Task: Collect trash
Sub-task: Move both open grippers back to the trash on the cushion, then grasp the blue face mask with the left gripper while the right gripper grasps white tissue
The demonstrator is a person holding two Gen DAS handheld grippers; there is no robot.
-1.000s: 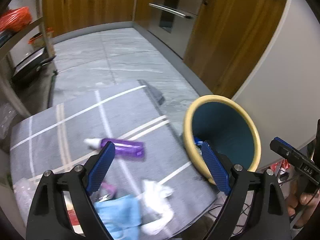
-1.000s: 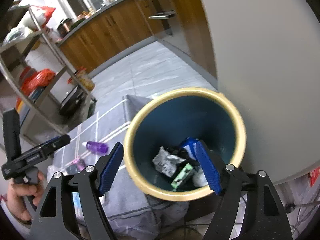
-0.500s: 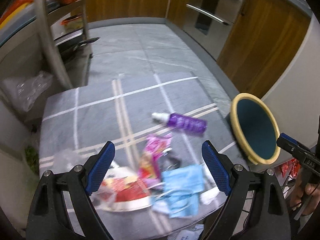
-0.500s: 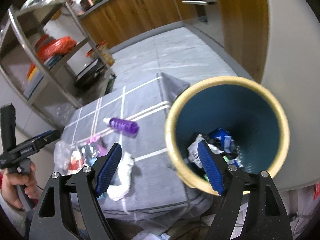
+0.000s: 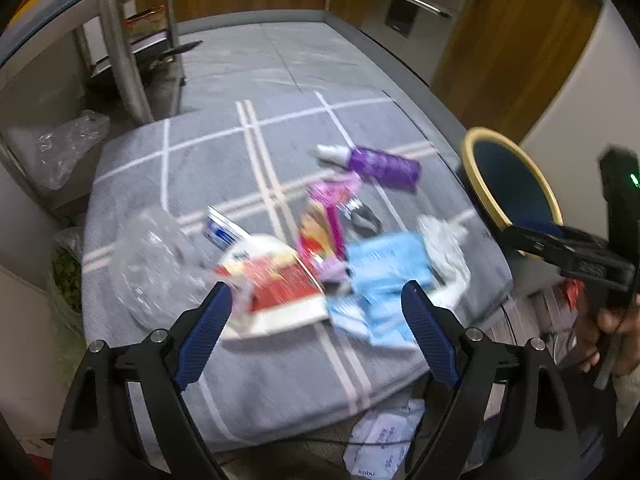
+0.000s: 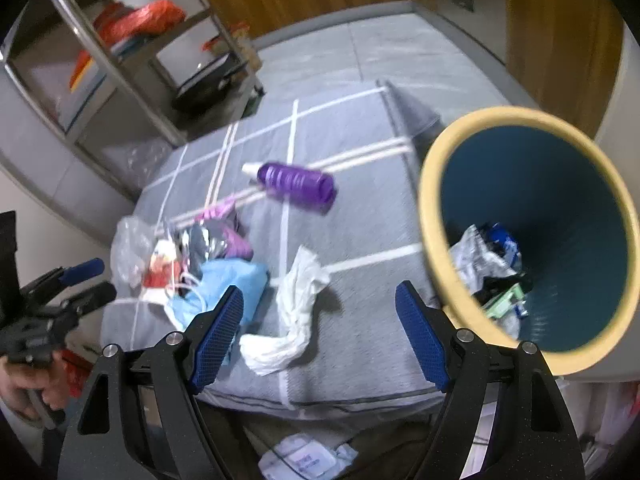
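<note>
Trash lies on a grey striped cushion [image 5: 200,168]: a purple bottle [image 5: 384,166] on its side, a pink wrapper [image 5: 324,224], a red and white packet [image 5: 280,284], a blue packet [image 5: 384,268], a clear plastic bag [image 5: 156,256] and a crumpled white tissue [image 6: 298,308]. My left gripper [image 5: 316,290] hovers above the near side of the pile, jaws wide and closing slightly, gripping nothing. My right gripper [image 6: 319,290] stands open above the tissue. To its right is the yellow-rimmed blue bin [image 6: 432,224], with trash inside.
A metal shelf rack [image 6: 120,64] stands behind the cushion at the left. Wooden cabinets [image 5: 500,40] line the far side of the grey floor. A pale packet [image 6: 304,456] lies on the floor under the cushion's near edge. A white wall rises behind the bin.
Both grippers have swung left, away from the bin and toward the trash pile. The bin has slid to the right edge of both views, and the pile now sits ahead of the fingers.
</note>
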